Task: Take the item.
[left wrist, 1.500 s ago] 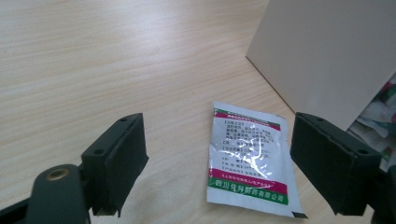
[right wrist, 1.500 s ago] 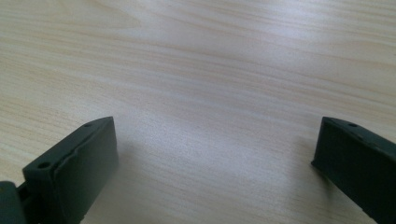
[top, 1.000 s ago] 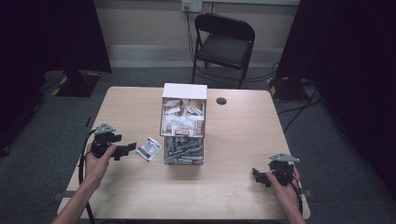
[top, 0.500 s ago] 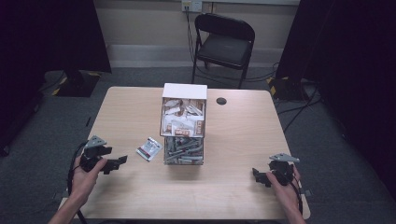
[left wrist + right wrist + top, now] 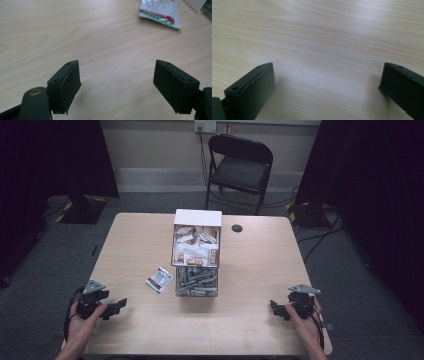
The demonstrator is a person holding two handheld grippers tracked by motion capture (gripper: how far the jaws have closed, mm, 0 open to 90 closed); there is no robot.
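One packet (image 5: pixel 160 279) lies flat on the table (image 5: pixel 260 270) just left of the packet-filled box (image 5: pixel 196 252), the rest apparently yet to come out, while the left gripper (image 5: pixel 120 305) and right gripper (image 5: pixel 274 307) rest empty, jaws apart, near the front corners.

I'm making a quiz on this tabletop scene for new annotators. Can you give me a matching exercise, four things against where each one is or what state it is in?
Things:
1. sachet
2. clear box of sachets
3. left gripper
4. folding chair

Places or states:
A. on the floor beyond the table's far edge
B. jaws open, empty, over bare wood
C. flat on the table, left of the box
D. standing at the table's middle

Pairs: 1-C, 2-D, 3-B, 4-A
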